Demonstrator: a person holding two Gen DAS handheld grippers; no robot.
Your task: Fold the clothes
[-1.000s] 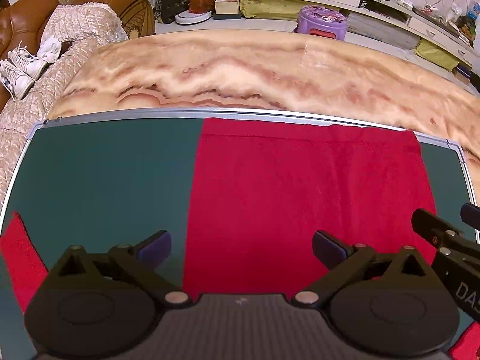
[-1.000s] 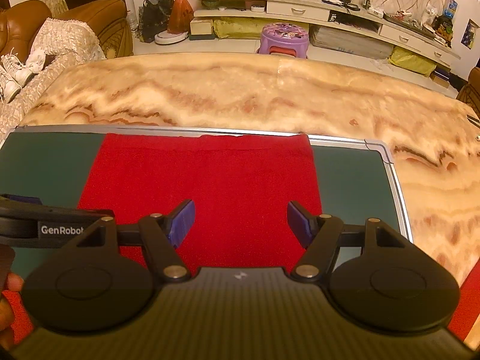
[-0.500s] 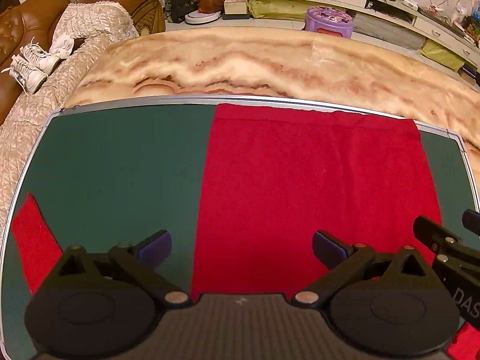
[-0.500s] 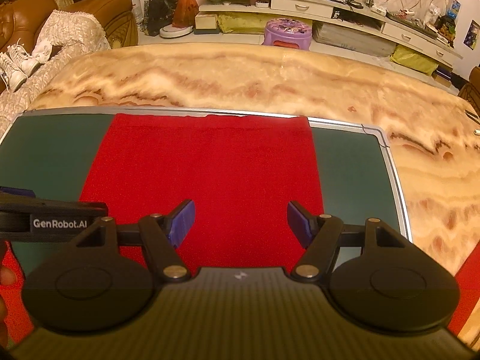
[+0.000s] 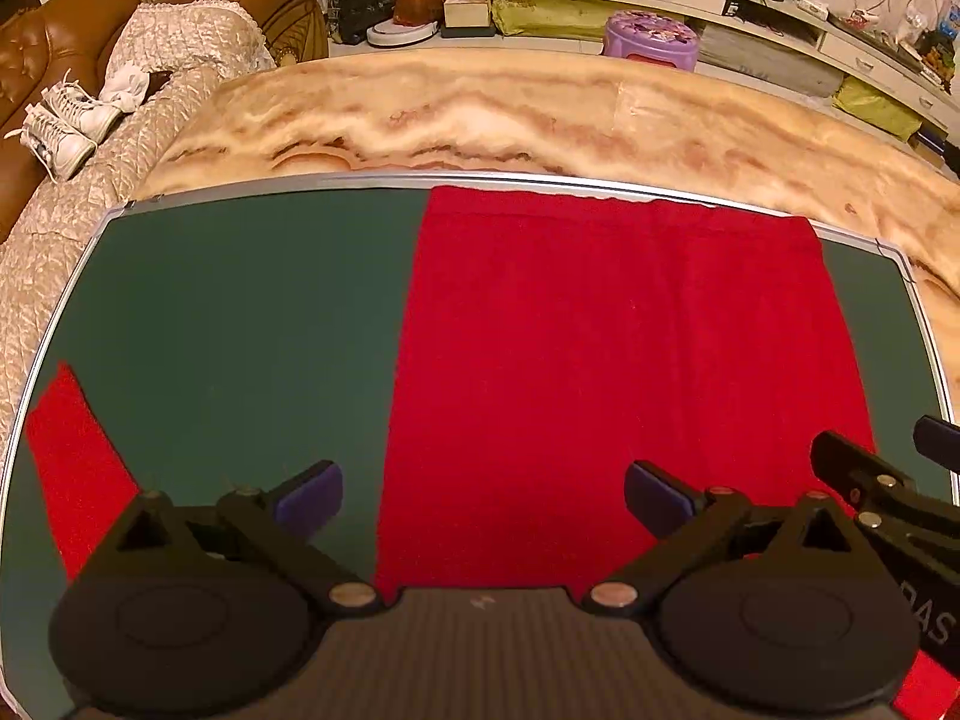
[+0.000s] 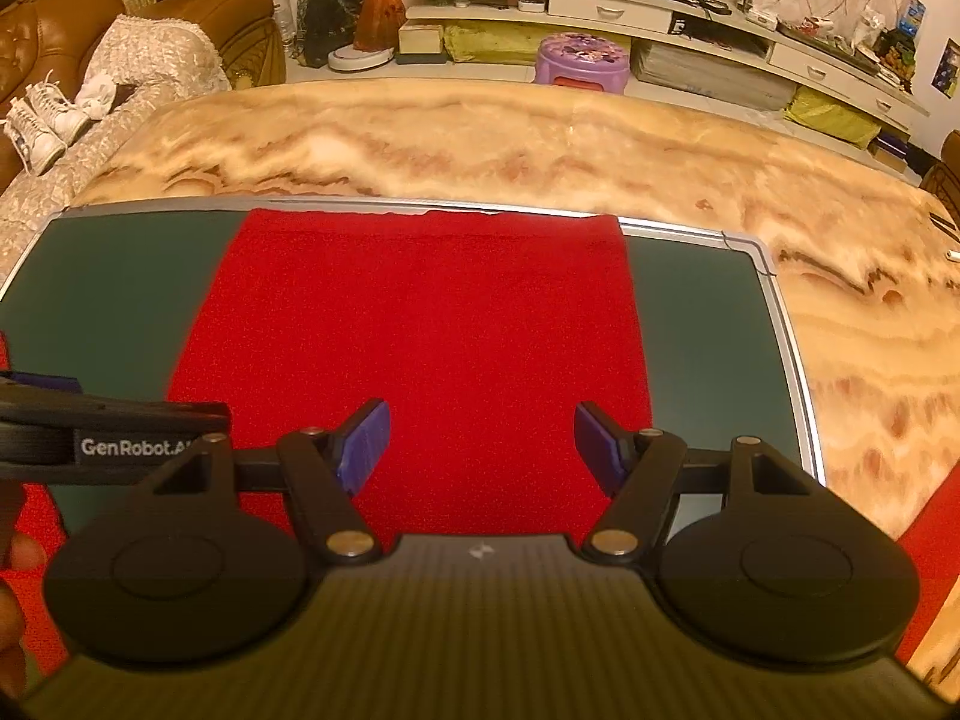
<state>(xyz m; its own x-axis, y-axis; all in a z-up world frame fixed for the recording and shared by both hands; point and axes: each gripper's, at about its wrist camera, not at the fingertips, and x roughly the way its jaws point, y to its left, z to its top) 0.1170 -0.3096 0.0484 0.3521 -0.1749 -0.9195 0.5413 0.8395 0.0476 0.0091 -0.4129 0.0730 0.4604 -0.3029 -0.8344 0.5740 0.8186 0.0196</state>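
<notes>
A red garment (image 5: 612, 360) lies flat on a dark green mat (image 5: 240, 312), its far hem at the mat's far edge. A red sleeve (image 5: 72, 468) spreads out at the near left. My left gripper (image 5: 483, 495) is open and empty above the garment's left edge. My right gripper (image 6: 480, 441) is open and empty above the garment (image 6: 420, 324), near its right side. The right gripper also shows at the right edge of the left wrist view (image 5: 888, 492). Another red part (image 6: 930, 552) hangs at the near right.
The mat (image 6: 708, 324) has a metal rim and lies on a marble-patterned table (image 6: 540, 144). A brown sofa with white shoes (image 5: 60, 126) stands at the left. A purple stool (image 6: 579, 60) and low shelves stand beyond the table.
Both grippers have drawn back and up from the garment, so more of the mat and left sleeve shows. Both stayed open.
</notes>
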